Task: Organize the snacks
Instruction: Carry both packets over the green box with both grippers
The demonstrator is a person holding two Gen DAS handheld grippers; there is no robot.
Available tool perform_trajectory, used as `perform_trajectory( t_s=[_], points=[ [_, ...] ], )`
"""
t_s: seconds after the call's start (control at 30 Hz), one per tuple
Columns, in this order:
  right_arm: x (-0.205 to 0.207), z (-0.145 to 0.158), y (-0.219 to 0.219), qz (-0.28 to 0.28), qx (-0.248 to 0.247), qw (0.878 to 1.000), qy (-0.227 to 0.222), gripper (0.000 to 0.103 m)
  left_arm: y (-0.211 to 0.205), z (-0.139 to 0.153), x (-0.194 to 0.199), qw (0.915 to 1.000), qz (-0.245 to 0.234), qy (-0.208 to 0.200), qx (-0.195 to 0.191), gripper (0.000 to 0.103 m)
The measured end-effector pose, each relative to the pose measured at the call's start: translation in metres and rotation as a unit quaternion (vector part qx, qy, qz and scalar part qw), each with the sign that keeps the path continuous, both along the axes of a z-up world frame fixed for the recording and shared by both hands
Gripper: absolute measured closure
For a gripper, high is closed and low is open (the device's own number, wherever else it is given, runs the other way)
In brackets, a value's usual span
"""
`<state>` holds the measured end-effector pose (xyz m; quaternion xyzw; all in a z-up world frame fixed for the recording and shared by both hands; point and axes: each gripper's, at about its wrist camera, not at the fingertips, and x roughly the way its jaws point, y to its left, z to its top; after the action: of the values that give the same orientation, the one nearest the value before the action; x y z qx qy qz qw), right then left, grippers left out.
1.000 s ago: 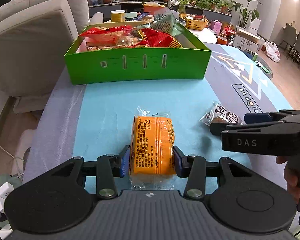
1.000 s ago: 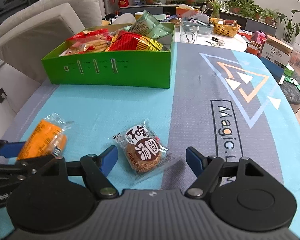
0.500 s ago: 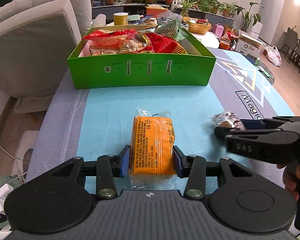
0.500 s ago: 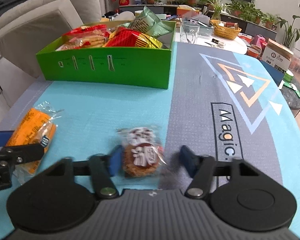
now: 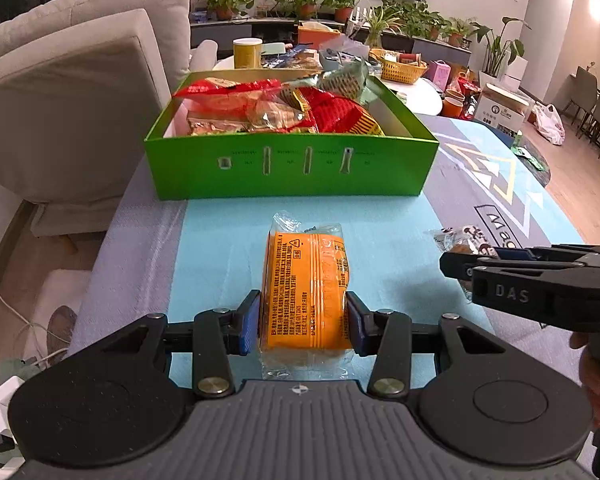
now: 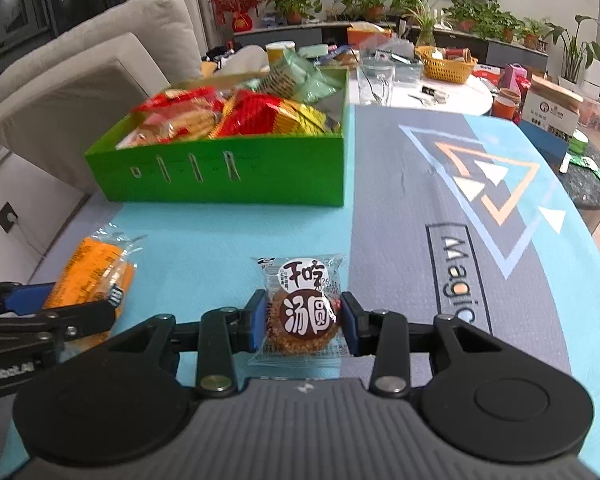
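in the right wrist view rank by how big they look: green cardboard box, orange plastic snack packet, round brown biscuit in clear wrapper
1. Green cardboard box, largest although farthest.
2 and 3. Orange plastic snack packet and round brown biscuit in clear wrapper look alike; the left gripper hides part of the packet, so no ranking.

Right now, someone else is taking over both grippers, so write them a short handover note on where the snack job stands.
Left gripper: shut on the orange pack, low over the mat.
Right gripper: fingers have just closed against the round cookie pack, also low over the mat.
Green box: at the far end of the mat, already piled with snacks.
Done: both loose packs look gripped.
Left: carry both packs to the box and drop them in; no other loose snacks show on the mat.
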<state>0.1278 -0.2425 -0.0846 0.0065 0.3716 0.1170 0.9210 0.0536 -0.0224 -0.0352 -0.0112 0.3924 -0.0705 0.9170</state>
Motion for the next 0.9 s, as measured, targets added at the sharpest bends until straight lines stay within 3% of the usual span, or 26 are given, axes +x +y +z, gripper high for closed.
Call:
perform_trajectory(
  t_s=[0.9],
  points=[
    [0.047, 0.073, 0.015, 0.000, 0.065, 0.995, -0.069, 0.027, 0.006, 0.066, 0.068, 0.9967, 0.000, -0.078, 0.024, 0.062]
  ],
)
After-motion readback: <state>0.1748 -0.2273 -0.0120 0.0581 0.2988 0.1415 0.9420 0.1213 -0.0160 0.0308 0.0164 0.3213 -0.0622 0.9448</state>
